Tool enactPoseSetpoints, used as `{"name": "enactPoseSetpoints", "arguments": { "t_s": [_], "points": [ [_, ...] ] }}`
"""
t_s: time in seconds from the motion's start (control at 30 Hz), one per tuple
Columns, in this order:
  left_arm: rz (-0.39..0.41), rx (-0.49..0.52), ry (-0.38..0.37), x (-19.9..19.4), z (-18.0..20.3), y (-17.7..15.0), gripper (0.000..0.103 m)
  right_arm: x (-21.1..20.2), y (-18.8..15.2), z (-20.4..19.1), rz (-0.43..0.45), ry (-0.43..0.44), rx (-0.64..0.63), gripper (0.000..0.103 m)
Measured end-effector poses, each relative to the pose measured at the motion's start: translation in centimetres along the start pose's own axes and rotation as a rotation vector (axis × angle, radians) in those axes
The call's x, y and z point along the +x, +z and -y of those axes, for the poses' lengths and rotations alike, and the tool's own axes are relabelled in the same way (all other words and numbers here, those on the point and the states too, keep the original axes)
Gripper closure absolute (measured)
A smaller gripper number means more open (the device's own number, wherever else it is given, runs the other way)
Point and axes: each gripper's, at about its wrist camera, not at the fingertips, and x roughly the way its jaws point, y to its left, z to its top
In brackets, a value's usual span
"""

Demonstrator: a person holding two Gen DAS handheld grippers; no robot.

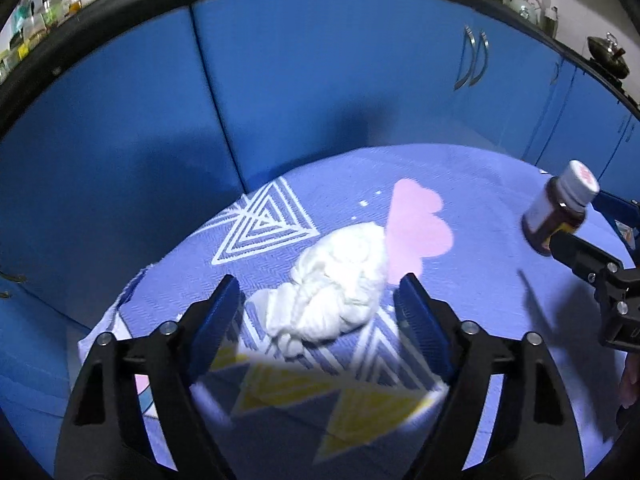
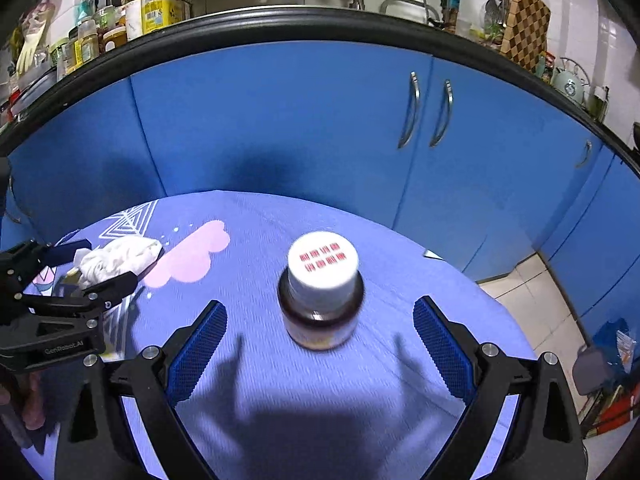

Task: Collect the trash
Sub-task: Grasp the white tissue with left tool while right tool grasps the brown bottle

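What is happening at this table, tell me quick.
A person with two handheld tongs is clearing trash off a patterned tablecloth. The left tongs are open around a crumpled white tissue. The right tongs are open, lined up on an upright brown bottle with a white cap. Nothing is gripped yet.

Woven tablecloth [image 1: 480, 184]; crumpled paper tissue [image 1: 340, 280]

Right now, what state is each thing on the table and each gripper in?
Crumpled tissue: lying loose on the tablecloth, between the open fingers, not gripped.
Brown bottle: upright, white cap on, not gripped.
Left gripper: open around the tissue.
Right gripper: open, straddling the bottle.
Cabinet doors: closed.
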Motion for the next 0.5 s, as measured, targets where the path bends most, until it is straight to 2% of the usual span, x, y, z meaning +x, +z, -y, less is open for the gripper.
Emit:
{"name": "enactPoseSetpoints", "arguments": {
  "t_s": [0.07, 0.13, 0.2, 0.37, 0.5],
  "points": [
    [-0.015, -0.006, -0.018, 0.5, -0.2, 0.0, 0.029, 0.6, 0.2, -0.2, -0.004, 0.002, -0.005, 0.012],
    [-0.006, -0.006, -0.025, 0.4, -0.2, 0.2, 0.035, 1.0, 0.3, -0.3, -0.009, 0.008, -0.004, 0.018],
    [-0.003, -0.002, -0.027, 0.4, -0.2, 0.2, 0.039, 1.3, 0.2, -0.3, -0.022, 0.016, -0.004, 0.033],
    [0.008, -0.010, -0.043, -0.2, -0.1, -0.1, 0.064, 1.0, -0.2, -0.6, -0.021, 0.022, -0.026, 0.060],
    [0.012, -0.013, -0.047, -0.7, 0.2, -0.5, 0.068, -0.1, -0.8, -0.9, -0.004, 0.020, -0.048, 0.060]
  ]
}}
